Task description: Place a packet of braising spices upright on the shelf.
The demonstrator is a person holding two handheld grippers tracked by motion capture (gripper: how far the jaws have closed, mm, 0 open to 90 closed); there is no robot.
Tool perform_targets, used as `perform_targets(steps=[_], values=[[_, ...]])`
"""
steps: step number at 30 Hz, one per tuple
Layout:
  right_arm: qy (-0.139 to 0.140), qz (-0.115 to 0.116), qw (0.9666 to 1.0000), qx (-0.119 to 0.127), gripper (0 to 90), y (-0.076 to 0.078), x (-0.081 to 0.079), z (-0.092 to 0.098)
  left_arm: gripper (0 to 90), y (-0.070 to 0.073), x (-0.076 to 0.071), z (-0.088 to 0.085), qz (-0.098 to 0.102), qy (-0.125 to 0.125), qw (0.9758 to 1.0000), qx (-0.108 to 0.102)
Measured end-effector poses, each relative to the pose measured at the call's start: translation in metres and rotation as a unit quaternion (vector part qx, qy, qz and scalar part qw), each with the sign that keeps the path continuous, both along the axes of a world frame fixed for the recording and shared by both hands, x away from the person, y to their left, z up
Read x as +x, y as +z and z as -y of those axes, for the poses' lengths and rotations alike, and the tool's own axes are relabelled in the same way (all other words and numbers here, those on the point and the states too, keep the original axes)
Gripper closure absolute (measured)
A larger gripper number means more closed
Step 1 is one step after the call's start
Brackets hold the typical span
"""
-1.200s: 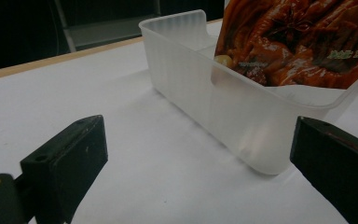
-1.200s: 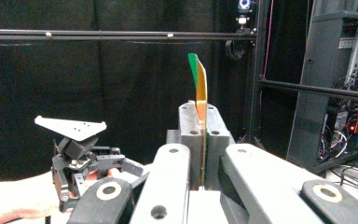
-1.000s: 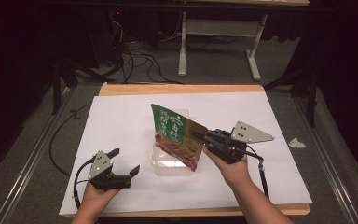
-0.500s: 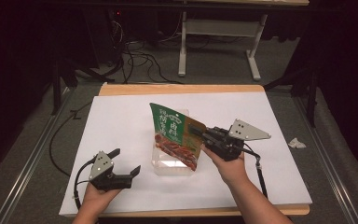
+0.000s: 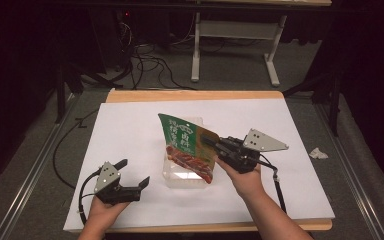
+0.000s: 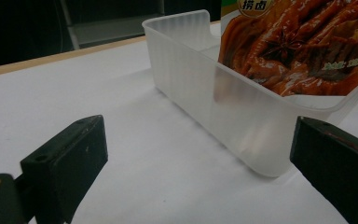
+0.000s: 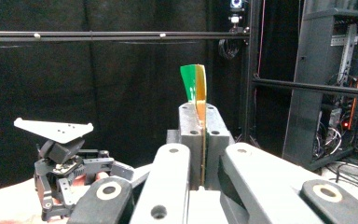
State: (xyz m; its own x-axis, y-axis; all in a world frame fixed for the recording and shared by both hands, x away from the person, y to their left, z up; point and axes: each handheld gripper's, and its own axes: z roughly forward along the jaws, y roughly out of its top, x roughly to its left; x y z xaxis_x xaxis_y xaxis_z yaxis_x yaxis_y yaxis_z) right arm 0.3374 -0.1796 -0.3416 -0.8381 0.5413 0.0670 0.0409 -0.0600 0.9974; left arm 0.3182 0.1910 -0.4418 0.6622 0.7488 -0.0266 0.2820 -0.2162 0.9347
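A green and orange food pouch (image 5: 189, 146) with a picture of braised meat stands tilted in a clear plastic tub (image 5: 176, 175) at the middle of the white table cover. My right gripper (image 5: 211, 142) is shut on the pouch's right edge; in the right gripper view the thin pouch edge (image 7: 196, 88) sticks up between the closed jaws. My left gripper (image 5: 134, 173) rests open near the front left, a little left of the tub. In the left gripper view the tub (image 6: 200, 88) and the pouch (image 6: 303, 46) lie ahead between the spread jaws.
A white sheet (image 5: 130, 130) covers the wooden table (image 5: 190, 95). A crumpled white scrap (image 5: 318, 153) lies on the floor to the right. Cables (image 5: 145, 60) and a desk frame (image 5: 232, 45) stand beyond the far edge. The left gripper (image 7: 65, 163) appears in the right gripper view.
The right gripper and the pouch have shifted slightly left and toward the front over the tub. The left gripper has stayed in place.
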Motion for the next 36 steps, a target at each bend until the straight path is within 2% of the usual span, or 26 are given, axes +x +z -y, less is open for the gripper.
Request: perform_targets(steps=[3,16,28,36], values=[[-0.002,-0.002,1.0,0.0,90.0,-0.002,0.002,-0.001,4.5,-0.001,0.002,0.001,-0.003,-0.003,1.0,0.005],[-0.012,-0.01,0.9998,-0.01,90.0,-0.014,0.009,-0.006,4.5,-0.001,0.001,0.0,-0.001,-0.004,1.0,0.002],[-0.026,-0.028,0.9991,-0.017,90.0,-0.026,0.014,-0.005,4.5,-0.001,0.002,0.0,-0.004,-0.005,1.0,0.005],[-0.038,-0.028,0.9987,-0.018,90.0,-0.032,0.014,0.001,4.5,-0.001,0.001,0.0,0.0,-0.005,1.0,0.004]])
